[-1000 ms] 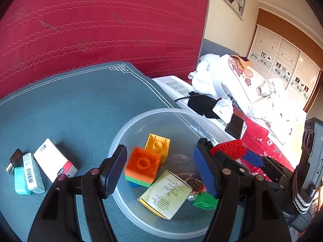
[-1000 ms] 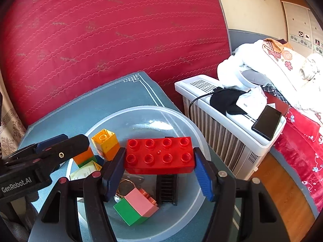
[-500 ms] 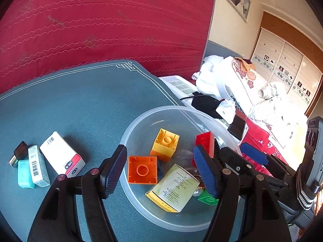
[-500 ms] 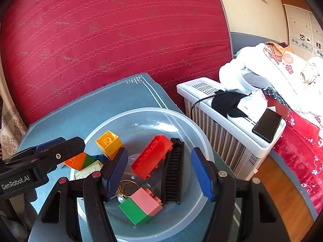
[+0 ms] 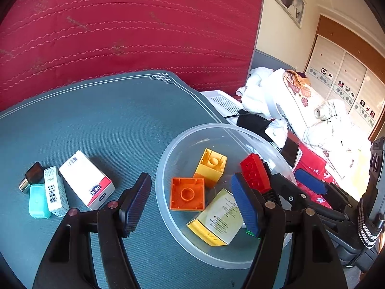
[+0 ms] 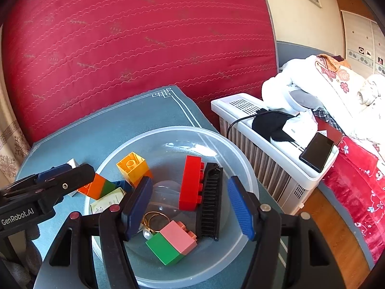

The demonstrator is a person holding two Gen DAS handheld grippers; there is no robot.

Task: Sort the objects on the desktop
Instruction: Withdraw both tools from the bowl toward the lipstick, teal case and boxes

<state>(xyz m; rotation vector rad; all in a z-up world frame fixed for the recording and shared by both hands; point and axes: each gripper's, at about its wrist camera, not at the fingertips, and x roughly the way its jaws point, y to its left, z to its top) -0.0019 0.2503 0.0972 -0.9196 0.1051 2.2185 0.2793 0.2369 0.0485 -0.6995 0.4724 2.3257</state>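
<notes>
The right gripper (image 6: 190,204) hangs above the near side of the clear plastic bowl (image 6: 243,161), its blue pads spread apart with nothing between them. Just under its left pad lie a gold ring (image 6: 156,218) with a pearl and a green-and-pink block (image 6: 172,244). Between the pads and a little farther in, a red brick (image 6: 191,183) lies on the bowl's floor, touching a black comb (image 6: 210,207) on its right. Toward the bowl's far left sit a yellow block (image 6: 132,168) and an orange-and-green block (image 6: 96,186).

The left gripper (image 5: 192,202) also stands with its jaws apart and empty, over the bowl's (image 5: 168,154) left rim: one pad is outside the bowl above the blue-green mat (image 5: 101,120), the other over the bowl's middle. Between them, lower down, the orange block (image 5: 187,193) lies hollow side up beside a yellow-edged paper box (image 5: 216,219). Beyond sit the yellow block (image 5: 211,167) and red brick (image 5: 255,173).

Left of the bowl on the mat lie a white-and-red box (image 5: 86,179), a narrow white box (image 5: 55,191), a turquoise case (image 5: 38,201) and a small dark object (image 5: 32,175). Behind rises a red quilted mattress (image 5: 132,29).
</notes>
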